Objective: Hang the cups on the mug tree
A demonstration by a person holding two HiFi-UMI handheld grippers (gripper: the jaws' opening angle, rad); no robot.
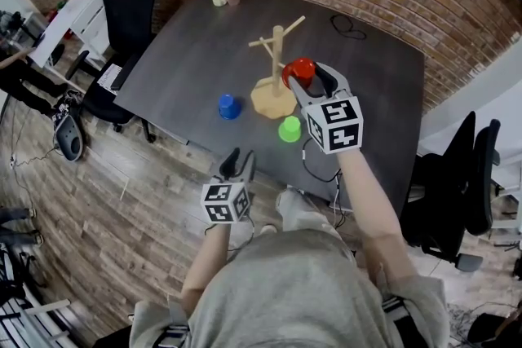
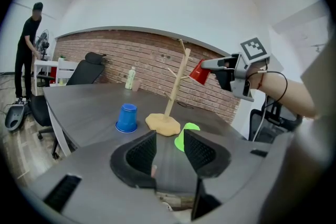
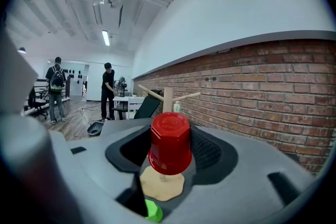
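One dark table (image 1: 188, 61) bears one wooden mug tree (image 1: 276, 45). The right gripper (image 1: 308, 76) clamps the single red cup (image 3: 169, 144) beside the tree's trunk. The left gripper (image 2: 169, 134) hangs open and empty. One blue cup (image 1: 229, 106) and one green cup (image 1: 289, 129) stand inverted near the tree's base.

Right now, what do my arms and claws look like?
The left claw and right claw are black with textured pads, each carrying a white cube of black square markers. A black cable loops over the right forearm. The T-shirt is grey, short-sleeved.
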